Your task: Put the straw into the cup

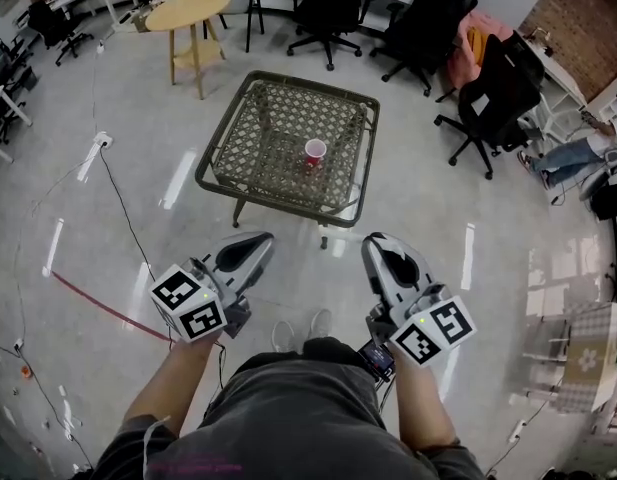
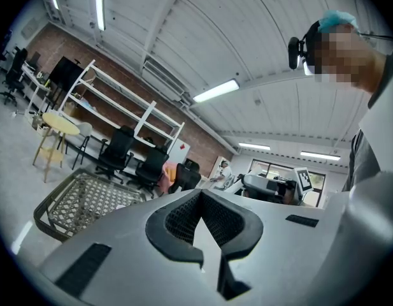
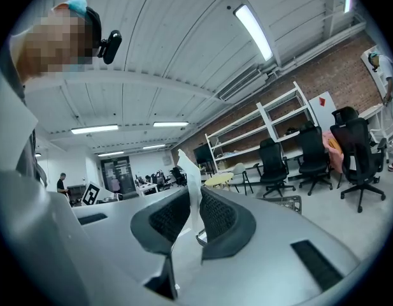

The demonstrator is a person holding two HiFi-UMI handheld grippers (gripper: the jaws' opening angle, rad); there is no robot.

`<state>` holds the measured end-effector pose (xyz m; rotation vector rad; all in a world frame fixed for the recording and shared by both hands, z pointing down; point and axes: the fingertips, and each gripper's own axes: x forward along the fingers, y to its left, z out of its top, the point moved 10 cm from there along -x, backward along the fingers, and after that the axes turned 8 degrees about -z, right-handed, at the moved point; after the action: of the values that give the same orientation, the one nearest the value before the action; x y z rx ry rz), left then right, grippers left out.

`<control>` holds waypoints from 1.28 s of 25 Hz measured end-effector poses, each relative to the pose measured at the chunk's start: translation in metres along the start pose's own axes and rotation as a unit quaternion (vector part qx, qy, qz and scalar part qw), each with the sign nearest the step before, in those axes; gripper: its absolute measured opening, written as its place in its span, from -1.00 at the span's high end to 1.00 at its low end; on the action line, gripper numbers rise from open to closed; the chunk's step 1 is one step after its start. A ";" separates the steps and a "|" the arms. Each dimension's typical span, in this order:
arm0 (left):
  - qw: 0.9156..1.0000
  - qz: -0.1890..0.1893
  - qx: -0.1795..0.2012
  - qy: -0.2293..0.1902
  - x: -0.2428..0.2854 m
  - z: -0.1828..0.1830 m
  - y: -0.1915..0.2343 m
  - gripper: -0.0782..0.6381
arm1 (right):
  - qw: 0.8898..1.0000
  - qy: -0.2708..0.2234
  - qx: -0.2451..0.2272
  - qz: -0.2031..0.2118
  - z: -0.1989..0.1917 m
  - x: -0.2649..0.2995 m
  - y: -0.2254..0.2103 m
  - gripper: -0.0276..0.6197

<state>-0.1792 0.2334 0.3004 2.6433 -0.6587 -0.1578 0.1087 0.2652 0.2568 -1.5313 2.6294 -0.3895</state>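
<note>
Nearest, two grippers are held side by side at the bottom of the head view. The left gripper (image 1: 250, 240) is seen with its jaws closed together, nothing between them. The right gripper (image 1: 383, 240) is clamped on one white straw (image 3: 188, 171), which is pinched between the black pads and stands up past their tips. The straw is made out only in the right gripper view; in the head view it is not distinguishable.

Beyond the grippers, a glossy grey floor (image 1: 438, 218) is crossed by thin cables (image 1: 123, 208) and one red line (image 1: 108, 308) at the lower left. At the centre of the frame stands one square lattice table (image 1: 218, 183), and on it, right of centre, one red cup (image 1: 315, 150) is set upright, well apart from the straw. The cup is shown by the head view alone.

Farther off, one round wooden table (image 1: 188, 10) is seen at the upper left, and at least four black office chairs (image 1: 328, 8) are ranged along the top. White shelving (image 3: 279, 116), a brick wall (image 3: 323, 69) and ceiling strip lights (image 3: 253, 30) are shown only by the gripper views.
</note>
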 end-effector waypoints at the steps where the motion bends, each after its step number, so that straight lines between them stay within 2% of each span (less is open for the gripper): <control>1: 1.000 -0.001 0.000 0.000 0.001 0.001 0.001 0.76 | 1.000 -0.001 0.000 0.000 0.001 0.001 0.000 0.76; 14: 1.000 -0.005 0.001 0.002 0.018 0.004 0.022 0.76 | 1.000 0.005 0.004 -0.002 -0.001 0.021 -0.019 0.76; 32: 1.000 0.010 -0.012 0.016 0.081 0.016 0.071 0.76 | 0.999 0.018 0.023 0.015 0.006 0.079 -0.083 0.76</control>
<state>-0.1413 0.1317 0.3142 2.6098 -0.6677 -0.1166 0.1408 0.1571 0.2773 -1.4832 2.6480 -0.4751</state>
